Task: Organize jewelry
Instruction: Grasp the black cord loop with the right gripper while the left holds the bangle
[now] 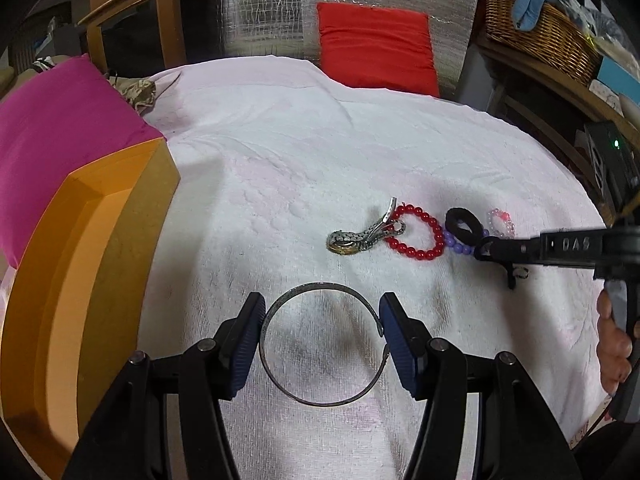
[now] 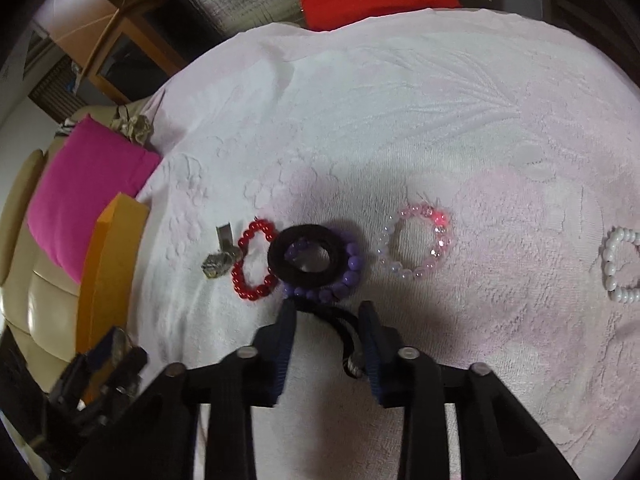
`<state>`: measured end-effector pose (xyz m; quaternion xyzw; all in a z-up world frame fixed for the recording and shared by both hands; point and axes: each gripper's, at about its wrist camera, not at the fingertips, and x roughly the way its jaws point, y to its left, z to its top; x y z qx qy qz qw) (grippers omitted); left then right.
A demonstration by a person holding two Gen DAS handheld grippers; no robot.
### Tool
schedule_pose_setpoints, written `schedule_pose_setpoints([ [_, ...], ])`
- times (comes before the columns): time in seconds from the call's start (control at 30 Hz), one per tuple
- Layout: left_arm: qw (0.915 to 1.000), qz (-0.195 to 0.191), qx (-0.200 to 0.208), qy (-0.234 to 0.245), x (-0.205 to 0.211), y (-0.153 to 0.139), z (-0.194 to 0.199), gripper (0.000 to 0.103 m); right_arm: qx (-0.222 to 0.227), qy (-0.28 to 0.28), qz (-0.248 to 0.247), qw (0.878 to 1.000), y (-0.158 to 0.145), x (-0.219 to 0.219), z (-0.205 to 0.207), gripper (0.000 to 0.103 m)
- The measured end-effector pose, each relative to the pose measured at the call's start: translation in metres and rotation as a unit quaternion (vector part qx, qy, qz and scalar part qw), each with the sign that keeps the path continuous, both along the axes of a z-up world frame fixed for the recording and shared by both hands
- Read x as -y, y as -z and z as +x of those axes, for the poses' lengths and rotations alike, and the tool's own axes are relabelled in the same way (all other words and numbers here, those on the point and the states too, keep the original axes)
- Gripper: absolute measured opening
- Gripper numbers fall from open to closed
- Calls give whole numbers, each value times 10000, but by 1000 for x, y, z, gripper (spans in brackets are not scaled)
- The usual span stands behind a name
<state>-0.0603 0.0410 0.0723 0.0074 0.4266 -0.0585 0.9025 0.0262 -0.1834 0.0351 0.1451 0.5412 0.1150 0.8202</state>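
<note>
My left gripper (image 1: 322, 312) holds a thin silver bangle (image 1: 320, 344) between its blue pads, above the white towel (image 1: 280, 152). A metal watch (image 1: 360, 236), red bead bracelet (image 1: 420, 234), black fabric ring (image 1: 462, 224) over a purple bead bracelet (image 1: 460, 246), and a pink-clear bead bracelet (image 1: 500, 224) lie in a row. My right gripper (image 2: 326, 316) is open just before the black ring (image 2: 306, 254) and purple beads (image 2: 348, 276), with a black cord (image 2: 344, 326) between its fingers. A white pearl bracelet (image 2: 620, 264) lies far right.
An orange wooden box (image 1: 92, 260) stands at the towel's left edge, with a magenta cushion (image 1: 60, 128) behind it. A red cushion (image 1: 376, 46) lies at the back. A wicker basket (image 1: 540, 28) sits on a shelf at the right.
</note>
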Motion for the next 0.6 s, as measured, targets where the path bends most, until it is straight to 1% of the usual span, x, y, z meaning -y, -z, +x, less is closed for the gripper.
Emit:
schedule_pose_setpoints([
  [0.03, 10000, 0, -7, -11, 0, 1, 1, 61, -2, 14, -35, 10000, 1, 1, -1, 16],
  [0.07, 10000, 9, -14, -21, 0, 1, 1, 61, 21, 64, -62, 10000, 0, 2, -2, 15],
  [0.1, 10000, 11, -23, -30, -1, 2, 1, 61, 43, 140, -65, 9999, -1, 6, -3, 11],
  [0.13, 10000, 5, -40, -43, -1, 1, 1, 61, 67, 206, -13, 9998, -2, 11, -4, 9],
  [0.23, 10000, -21, -54, -65, -3, 1, 2, 61, 116, 467, 241, 9985, -7, 27, -6, 9],
  [0.37, 9999, -76, 27, -136, -7, -5, 1, 61, 259, 611, 703, 9953, -16, 41, -9, 9],
  [0.53, 9993, -43, 281, -247, -13, -18, -7, 61, 617, 494, 1103, 9908, -34, 33, -15, 9],
  [0.6, 9984, -2, 466, -330, -19, -26, -13, 61, 737, 419, 1272, 9882, -41, 25, -17, 9],
])
